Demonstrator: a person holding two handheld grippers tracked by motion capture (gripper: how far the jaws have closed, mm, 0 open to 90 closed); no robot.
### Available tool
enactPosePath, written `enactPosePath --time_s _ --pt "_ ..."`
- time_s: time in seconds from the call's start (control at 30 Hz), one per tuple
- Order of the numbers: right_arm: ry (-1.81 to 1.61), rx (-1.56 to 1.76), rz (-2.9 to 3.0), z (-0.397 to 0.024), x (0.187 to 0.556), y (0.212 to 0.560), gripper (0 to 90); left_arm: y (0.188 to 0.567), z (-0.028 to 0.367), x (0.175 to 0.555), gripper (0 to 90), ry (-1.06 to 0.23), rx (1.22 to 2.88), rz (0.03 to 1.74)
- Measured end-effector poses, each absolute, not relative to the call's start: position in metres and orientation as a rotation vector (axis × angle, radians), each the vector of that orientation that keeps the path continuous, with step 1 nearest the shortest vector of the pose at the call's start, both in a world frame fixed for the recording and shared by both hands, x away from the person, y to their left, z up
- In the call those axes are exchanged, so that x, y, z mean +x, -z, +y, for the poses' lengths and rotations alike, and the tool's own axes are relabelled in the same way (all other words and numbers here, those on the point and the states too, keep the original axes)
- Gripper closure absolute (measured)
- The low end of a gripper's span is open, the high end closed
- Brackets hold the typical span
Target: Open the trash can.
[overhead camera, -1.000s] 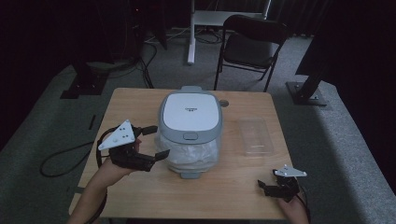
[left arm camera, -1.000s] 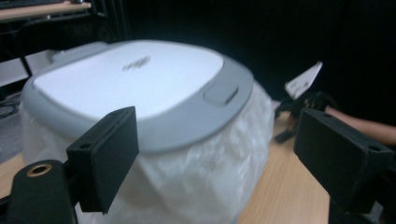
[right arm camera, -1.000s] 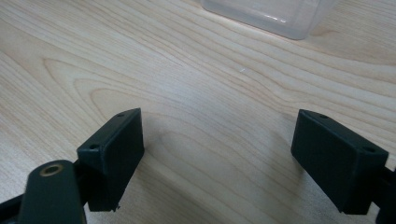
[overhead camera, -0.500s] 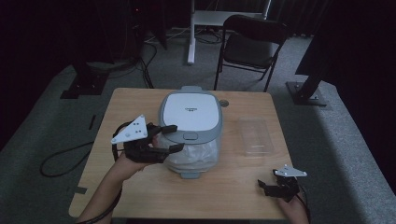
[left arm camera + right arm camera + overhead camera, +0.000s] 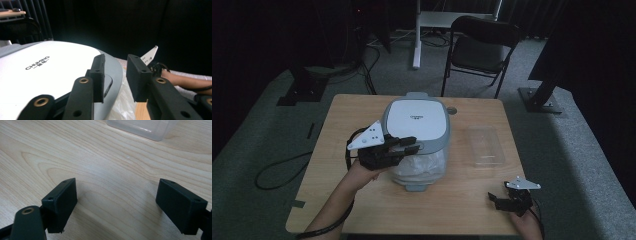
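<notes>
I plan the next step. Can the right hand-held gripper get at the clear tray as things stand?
Probably yes. The right hand-held gripper rests open on the table, and the clear tray lies just beyond it with bare wood between them. The lidded box stands off to the side, out of that path.

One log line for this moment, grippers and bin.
left gripper: jaws just closing at lid rim of bin | right gripper: open, resting on table | clear tray: untouched
</notes>
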State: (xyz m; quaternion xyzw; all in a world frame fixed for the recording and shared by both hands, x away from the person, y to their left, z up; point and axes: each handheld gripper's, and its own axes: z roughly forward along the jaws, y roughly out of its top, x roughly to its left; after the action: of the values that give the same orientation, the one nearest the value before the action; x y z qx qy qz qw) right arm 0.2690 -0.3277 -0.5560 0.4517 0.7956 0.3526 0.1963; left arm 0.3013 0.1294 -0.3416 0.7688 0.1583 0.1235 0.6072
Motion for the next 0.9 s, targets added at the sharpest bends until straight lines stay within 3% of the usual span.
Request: enactPosePath --time_s 0.3,0.9 --pt "-0.985 1.272 2.224 -0.3279 0.2691 0.556 16.5 0.3446 0.1241 0.307 90.0 -0.291 1.808 0.411" --pt "-0.985 1.274 2.222 -0.3279 0.2691 0.556 16.5 0.3476 0.1189 0.3086 90.0 -0.312 1.865 0.404"
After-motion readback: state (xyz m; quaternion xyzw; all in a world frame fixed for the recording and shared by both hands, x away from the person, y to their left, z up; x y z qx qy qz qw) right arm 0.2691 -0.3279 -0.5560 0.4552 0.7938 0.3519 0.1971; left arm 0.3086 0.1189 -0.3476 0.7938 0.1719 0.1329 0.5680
